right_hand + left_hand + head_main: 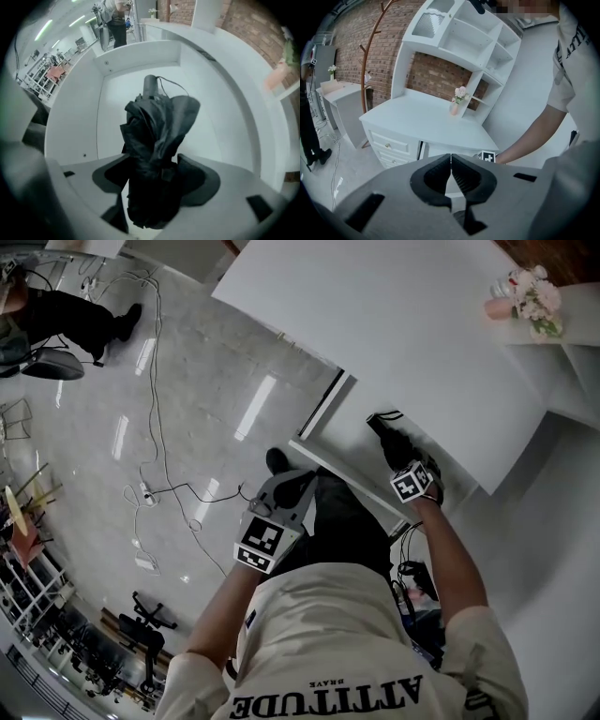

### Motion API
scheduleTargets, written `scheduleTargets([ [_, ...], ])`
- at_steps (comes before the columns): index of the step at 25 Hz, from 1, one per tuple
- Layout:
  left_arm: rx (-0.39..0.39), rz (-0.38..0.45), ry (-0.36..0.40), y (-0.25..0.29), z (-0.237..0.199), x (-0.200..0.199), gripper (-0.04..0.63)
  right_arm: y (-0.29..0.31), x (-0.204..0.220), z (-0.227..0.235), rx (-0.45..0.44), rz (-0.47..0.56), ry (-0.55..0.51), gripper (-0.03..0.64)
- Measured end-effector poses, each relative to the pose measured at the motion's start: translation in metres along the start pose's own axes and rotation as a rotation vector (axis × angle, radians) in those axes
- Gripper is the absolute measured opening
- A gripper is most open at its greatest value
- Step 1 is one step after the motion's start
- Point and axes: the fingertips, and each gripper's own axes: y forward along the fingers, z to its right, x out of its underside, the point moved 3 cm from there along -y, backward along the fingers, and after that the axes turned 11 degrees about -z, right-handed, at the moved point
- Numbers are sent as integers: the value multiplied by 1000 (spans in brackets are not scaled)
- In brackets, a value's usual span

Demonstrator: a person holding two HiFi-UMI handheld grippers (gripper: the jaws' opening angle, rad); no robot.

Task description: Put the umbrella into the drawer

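Umbrella point(157, 136), black and loosely bunched, with its stubby handle and wrist loop pointing down, is sitting inside the open white drawer point(105, 98), its lower end seemingly at the drawer floor. The right gripper point(153, 161) is standing over it with jaws spread wide, flanking the folds rather than squeezing them. Placing looks nearly complete, and withdrawing calls for lifting straight up without snagging cloth. The left gripper point(450, 158) is hovering empty, its jaws pressed together.

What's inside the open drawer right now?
A black folded umbrella is in the drawer, between the jaws of the right gripper. The floor beneath it is covered; nothing else shows on the visible floor.
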Motion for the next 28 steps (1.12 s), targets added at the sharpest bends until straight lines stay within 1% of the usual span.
scheduleTargets([
  [4,-13,19,17,-12,-2,-5,28,-29,1,2,-9,88,51,278],
  [9,-25,23,55,-25,-1,-6,28,-66,0,3,-9,233,125,276],
  [14,-30,51,74,-40,1,-4,28,-96,5,1,-11,328,202,270],
  [15,-31,56,77,-42,0,-3,28,-103,7,0,-9,350,224,261],
  [17,-34,57,78,-48,-2,0,28,-114,12,0,-2,398,279,205],
  [19,-34,59,81,-54,-4,2,28,-124,18,-1,12,443,328,197],
  [21,-35,62,90,-62,-7,3,28,-136,24,-3,23,473,385,170],
  [24,-27,70,115,-73,-13,5,28,-159,29,-9,38,520,470,111],
  [28,-22,75,135,-92,-24,11,28,-182,32,-22,-28,607,653,77],
])
